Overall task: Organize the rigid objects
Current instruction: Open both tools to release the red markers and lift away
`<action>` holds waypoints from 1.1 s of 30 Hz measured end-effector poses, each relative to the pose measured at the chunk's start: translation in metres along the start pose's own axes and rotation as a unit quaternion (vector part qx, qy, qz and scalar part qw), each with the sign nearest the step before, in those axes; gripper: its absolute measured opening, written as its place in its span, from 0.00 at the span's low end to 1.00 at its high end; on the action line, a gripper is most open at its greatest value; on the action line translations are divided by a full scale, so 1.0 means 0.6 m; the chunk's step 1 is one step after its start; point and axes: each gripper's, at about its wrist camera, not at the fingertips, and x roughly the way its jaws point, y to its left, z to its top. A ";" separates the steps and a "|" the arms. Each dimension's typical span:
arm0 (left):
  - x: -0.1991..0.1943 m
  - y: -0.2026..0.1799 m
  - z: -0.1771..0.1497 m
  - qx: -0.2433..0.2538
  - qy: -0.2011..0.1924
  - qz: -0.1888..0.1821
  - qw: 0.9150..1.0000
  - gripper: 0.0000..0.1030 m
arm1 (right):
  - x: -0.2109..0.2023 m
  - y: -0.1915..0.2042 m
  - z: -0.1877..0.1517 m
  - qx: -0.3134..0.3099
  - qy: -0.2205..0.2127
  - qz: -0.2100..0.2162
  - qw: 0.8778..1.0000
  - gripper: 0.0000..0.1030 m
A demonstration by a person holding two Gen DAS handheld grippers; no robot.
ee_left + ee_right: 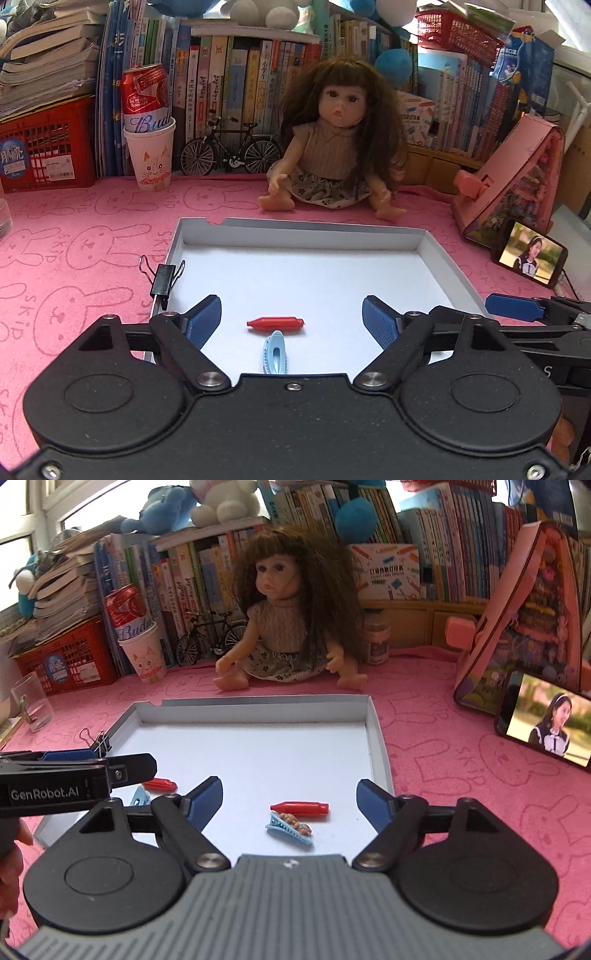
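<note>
Readable writing: "GenRobot.AI" in pale letters on the black side of the left gripper (pixel 125 771), seen from the right wrist view; partial "Bud" script on the dented red and white drink can (pixel 146 99), which stands inside a white paper cup with a cat drawing (pixel 152 157); "SKIP" pressed repeatedly, with rabbit outlines, into the pink mat covering the counter (pixel 74 258). Book spines behind carry print too small to read. Shallow white cardboard box tray (pixel 456 273) lies open on the mat, low walls on all visible sides, a notch in its far rim. A black metal binder clip (pixel 164 277) is clamped on the tray's left wall. Left gripper (pixel 291 319): blue pads spread wide, nothing between them, poised over the tray's near left part; below it lie a small red plastic crayon-shaped piece (pixel 275 323) and a light blue plastic hair clip (pixel 275 352), nearly touching. Right gripper (pixel 290 801): likewise spread wide and empty, over the near right part, above a second red crayon-shaped piece (pixel 299 808) and a blue hair clip with small brown figures (pixel 290 829), close beside each other. The tray floor beyond both pairs is bare white up to the far wall. A brown-haired doll in a knit top (pixel 328 147) sits just past the far rim; a lit phone showing a video (pixel 528 260) stands at the right, apart from the tray.
</note>
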 end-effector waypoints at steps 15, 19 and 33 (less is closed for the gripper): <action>-0.102 -0.015 -0.059 0.021 -0.042 -0.031 0.998 0.85 | -0.092 0.004 -0.032 -0.055 -0.070 0.004 0.996 1.00; -0.127 -0.021 -0.077 0.035 -0.053 -0.034 0.997 0.85 | -0.109 0.001 -0.038 -0.062 -0.082 0.003 0.995 1.00; -0.169 -0.032 -0.107 0.048 -0.065 -0.036 0.996 0.86 | -0.139 -0.011 -0.062 -0.038 -0.090 0.005 0.995 1.00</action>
